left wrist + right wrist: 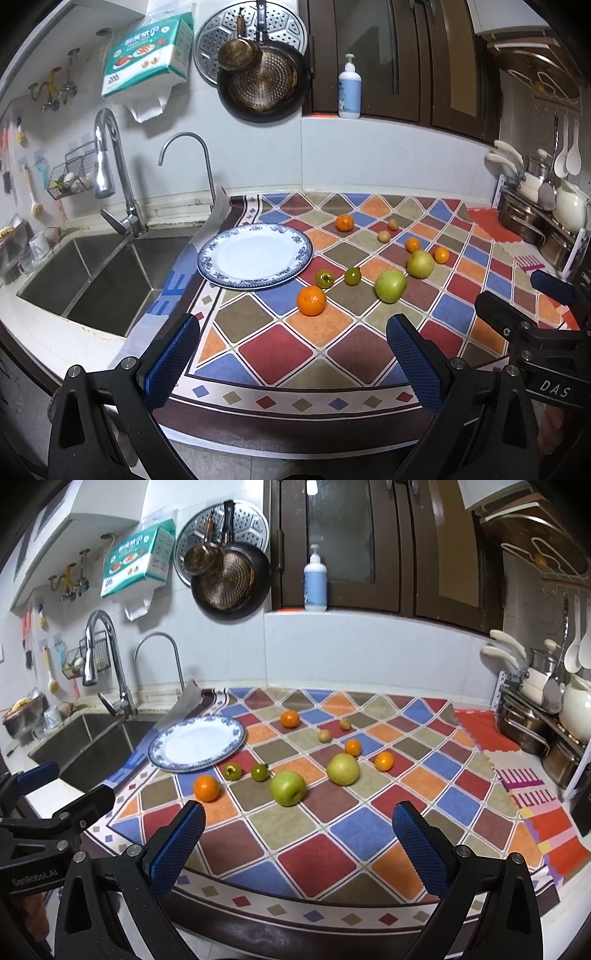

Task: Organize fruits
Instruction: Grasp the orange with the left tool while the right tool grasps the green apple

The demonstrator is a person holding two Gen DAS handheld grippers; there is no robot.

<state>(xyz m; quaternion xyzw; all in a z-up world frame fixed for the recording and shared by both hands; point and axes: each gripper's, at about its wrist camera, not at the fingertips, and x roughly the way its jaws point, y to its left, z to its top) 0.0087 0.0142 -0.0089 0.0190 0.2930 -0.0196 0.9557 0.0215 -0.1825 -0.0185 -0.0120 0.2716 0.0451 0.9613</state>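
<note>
left wrist view: left gripper (291,332) and right gripper (297,818) both gape wide, empty, above fruit beside the plate (255,284).

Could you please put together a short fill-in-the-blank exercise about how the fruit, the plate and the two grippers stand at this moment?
1. The blue-rimmed plate holds ____ fruit.
2. The sink lies to the ____ of the plate.
3. The left gripper and the right gripper both have their fingers ____.
4. The number of large green apples, such as the nearer green apple, on the patterned cloth is ____.

Missing words: no; left; open; two
</note>
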